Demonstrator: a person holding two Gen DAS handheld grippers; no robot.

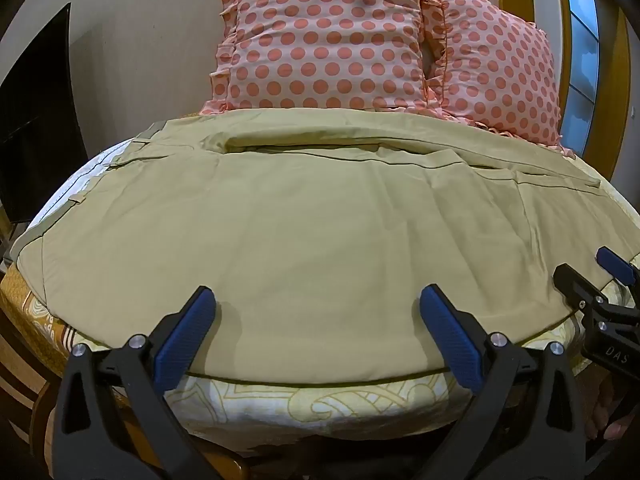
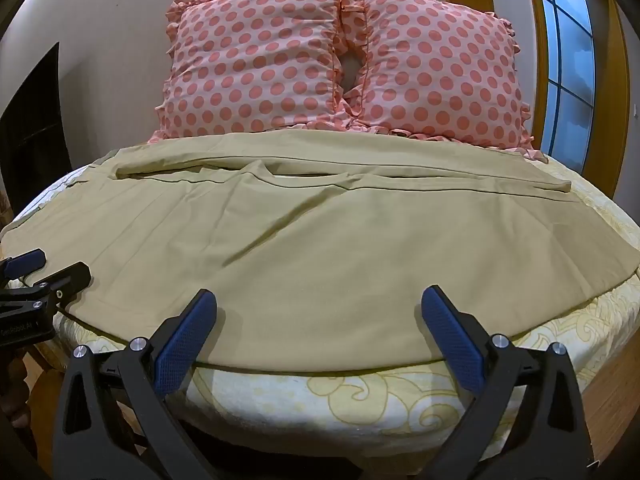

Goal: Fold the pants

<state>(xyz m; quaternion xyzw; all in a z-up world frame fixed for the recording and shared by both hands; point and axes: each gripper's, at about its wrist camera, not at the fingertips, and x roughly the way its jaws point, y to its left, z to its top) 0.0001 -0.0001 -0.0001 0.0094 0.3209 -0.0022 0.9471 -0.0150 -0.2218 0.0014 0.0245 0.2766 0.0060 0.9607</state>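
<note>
Khaki pants point(image 1: 304, 216) spread flat across a bed point(image 1: 304, 400), both my tongs spread and empty at its near edge.

My left tongs point(image 1: 316, 336) and right tongs point(image 2: 318, 336) hover over the near hem; polka-dot pillows point(image 2: 340, 68) hide the pants' far edge.

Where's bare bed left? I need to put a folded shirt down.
Only thin strips: patterned sheet along the near edge below the pants, and at the right edge. The pants cover the middle; pillows crowd the back.

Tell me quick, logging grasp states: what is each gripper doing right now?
Left gripper: open, holding nothing, poised over the near edge of the pants.
Right gripper: open, holding nothing, over the same edge.
</note>
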